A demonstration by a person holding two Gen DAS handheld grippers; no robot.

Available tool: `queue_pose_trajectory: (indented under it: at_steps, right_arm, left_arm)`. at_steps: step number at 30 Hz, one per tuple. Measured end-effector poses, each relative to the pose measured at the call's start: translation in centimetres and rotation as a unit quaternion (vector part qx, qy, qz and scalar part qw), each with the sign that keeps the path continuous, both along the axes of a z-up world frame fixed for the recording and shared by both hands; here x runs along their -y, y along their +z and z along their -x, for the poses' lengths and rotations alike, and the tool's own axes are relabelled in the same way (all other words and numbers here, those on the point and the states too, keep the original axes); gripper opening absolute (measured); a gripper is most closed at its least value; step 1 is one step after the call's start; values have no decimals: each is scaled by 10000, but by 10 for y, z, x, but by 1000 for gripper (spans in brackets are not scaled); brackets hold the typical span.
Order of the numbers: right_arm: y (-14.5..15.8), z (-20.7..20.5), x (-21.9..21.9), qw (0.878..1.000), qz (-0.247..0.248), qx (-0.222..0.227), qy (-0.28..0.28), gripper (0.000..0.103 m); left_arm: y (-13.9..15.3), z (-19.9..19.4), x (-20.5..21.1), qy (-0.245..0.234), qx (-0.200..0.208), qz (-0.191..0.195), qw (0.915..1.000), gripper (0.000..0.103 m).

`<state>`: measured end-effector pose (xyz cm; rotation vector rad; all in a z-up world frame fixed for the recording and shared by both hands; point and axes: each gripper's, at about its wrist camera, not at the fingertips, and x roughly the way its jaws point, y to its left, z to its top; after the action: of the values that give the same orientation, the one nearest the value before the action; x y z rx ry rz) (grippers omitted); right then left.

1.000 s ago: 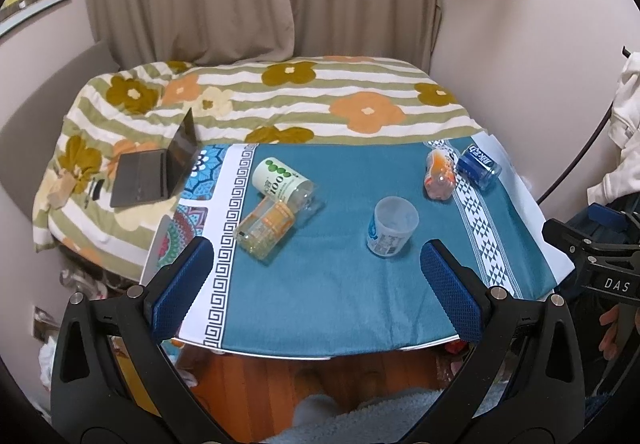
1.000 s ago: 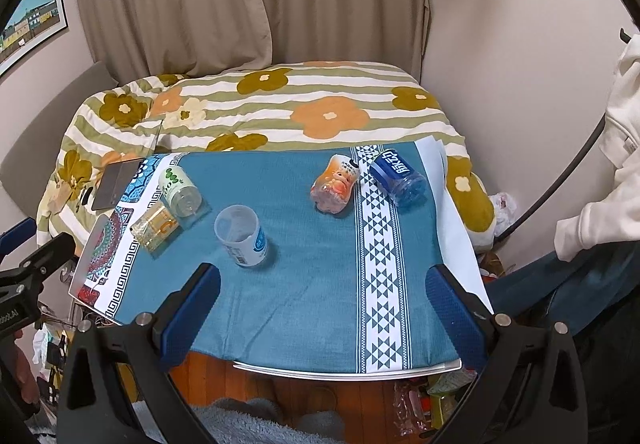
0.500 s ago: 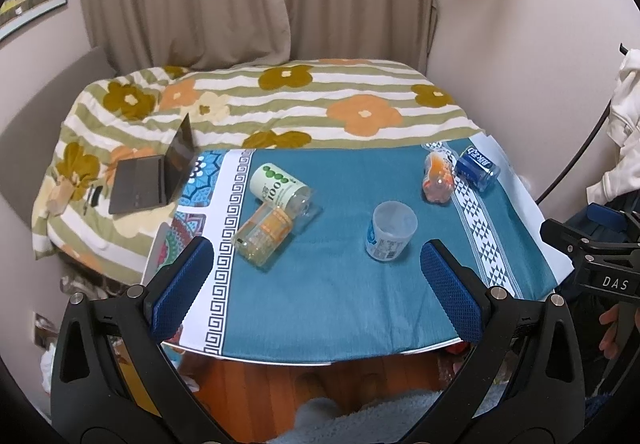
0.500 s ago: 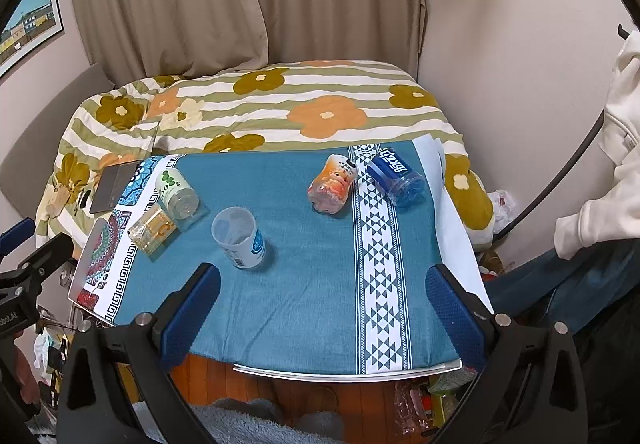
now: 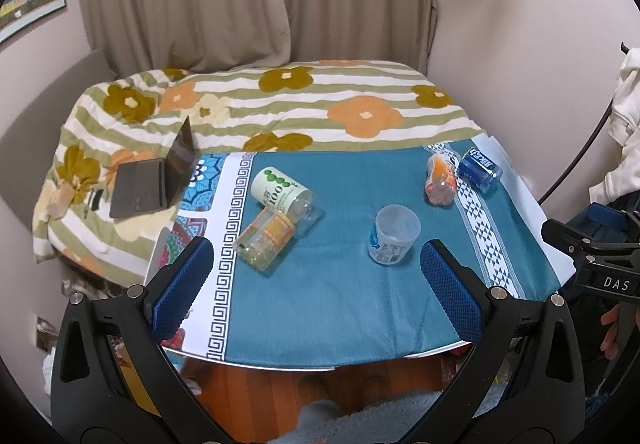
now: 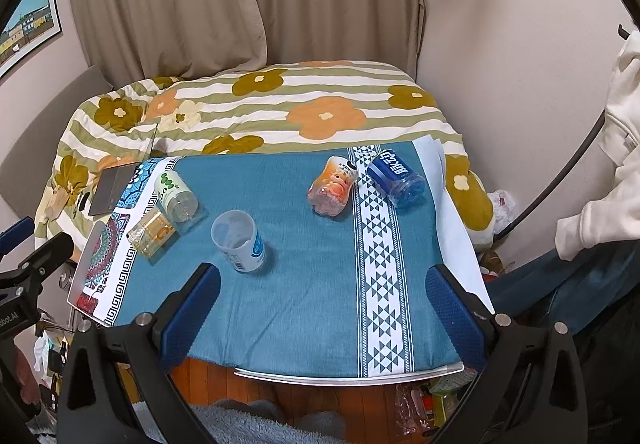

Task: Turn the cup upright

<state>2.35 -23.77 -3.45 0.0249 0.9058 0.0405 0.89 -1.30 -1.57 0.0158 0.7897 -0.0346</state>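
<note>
A clear plastic cup (image 5: 393,235) with a blue and white label stands upright, mouth up, on the teal tablecloth (image 5: 340,292); it also shows in the right wrist view (image 6: 239,241). My left gripper (image 5: 316,284) is open and empty, held back over the table's near edge, short of the cup. My right gripper (image 6: 322,306) is open and empty, also near the front edge, with the cup ahead of its left finger.
Several bottles lie on the cloth: a green-dotted one (image 5: 282,194) and an orange-labelled one (image 5: 266,240) at left, an orange one (image 5: 440,180) and a blue one (image 5: 478,169) at right. A laptop (image 5: 154,180) sits on the flowered blanket. The table's near edge (image 5: 320,366) drops to the wooden floor.
Both grippers have pulled back and risen slightly, so the table looks a little farther away. The cup and the bottles have not moved.
</note>
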Motion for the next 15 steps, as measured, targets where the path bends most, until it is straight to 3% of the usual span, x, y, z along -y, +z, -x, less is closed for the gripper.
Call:
queue_pose_trajectory:
  at_steps: [15]
  right_arm:
    - [-1, -1, 0, 10000, 4, -7, -6, 102]
  left_arm:
    - [-2, -9, -11, 87, 52, -46, 9999, 103]
